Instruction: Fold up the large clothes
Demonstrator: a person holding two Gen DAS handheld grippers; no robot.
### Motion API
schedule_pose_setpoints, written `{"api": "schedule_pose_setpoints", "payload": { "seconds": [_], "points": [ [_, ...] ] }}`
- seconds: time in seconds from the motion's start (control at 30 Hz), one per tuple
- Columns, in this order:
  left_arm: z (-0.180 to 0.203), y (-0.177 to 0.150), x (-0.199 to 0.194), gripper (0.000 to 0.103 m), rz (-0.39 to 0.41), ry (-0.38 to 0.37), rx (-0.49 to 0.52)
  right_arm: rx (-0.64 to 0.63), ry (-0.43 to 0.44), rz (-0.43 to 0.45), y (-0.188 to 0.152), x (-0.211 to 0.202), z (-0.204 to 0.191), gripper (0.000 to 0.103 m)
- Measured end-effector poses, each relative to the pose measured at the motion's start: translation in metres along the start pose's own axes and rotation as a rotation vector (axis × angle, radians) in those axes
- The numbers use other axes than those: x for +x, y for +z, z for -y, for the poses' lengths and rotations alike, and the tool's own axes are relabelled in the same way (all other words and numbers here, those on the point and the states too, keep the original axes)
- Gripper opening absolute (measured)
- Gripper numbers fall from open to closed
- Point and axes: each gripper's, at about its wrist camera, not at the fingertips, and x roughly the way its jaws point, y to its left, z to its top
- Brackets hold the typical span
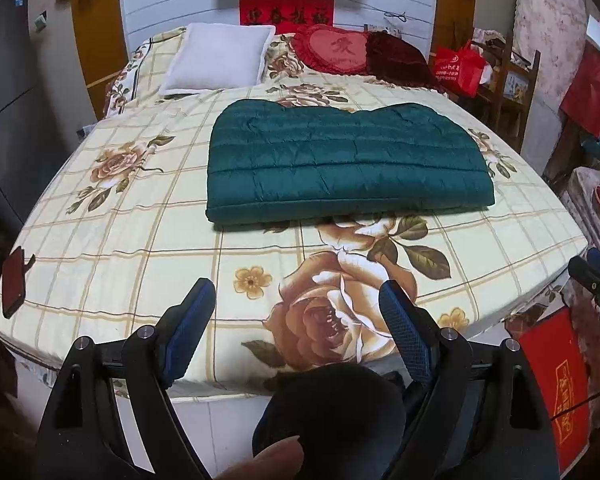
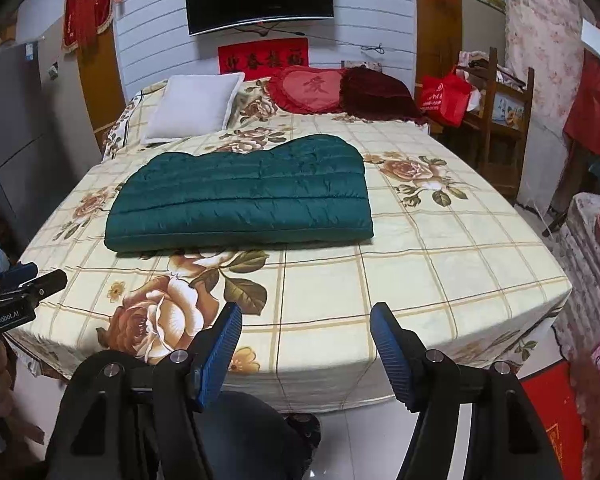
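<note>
Left wrist view: folded green quilted jacket [image 1: 348, 160] lies mid-bed [image 1: 140, 240], flat on the floral sheet.
Left gripper [image 1: 296, 304] and right gripper [image 2: 306, 330] both released, empty, hovering at the bed's foot, well apart from the jacket. White pillow [image 1: 220, 56], red heart cushion [image 1: 332, 50] at the head; dark wallet-like item [image 1: 14, 282] on the near-left corner.

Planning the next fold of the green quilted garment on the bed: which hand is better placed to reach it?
Left, probably, by a little. In the left wrist view the green garment lies straight ahead of the left gripper; in the right wrist view it sits off to the left of the right gripper. Both jaws stand open and empty, short of it.
</note>
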Motion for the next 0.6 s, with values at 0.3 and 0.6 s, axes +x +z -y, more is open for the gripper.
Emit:
{"api": "schedule_pose_setpoints", "payload": {
  "seconds": [0.3, 0.6],
  "points": [
    [0.0033, -0.0036, 0.0044, 0.084, -0.009, 0.0, 0.004, 0.0, -0.009, 0.007, -0.0003, 0.0031, 0.0014, 0.064],
    [0.0094, -0.0073, 0.0076, 0.084, -0.018, 0.003, 0.023, 0.015, 0.009, 0.01, -0.0032, 0.0042, 0.0072, 0.064]
  ]
}}
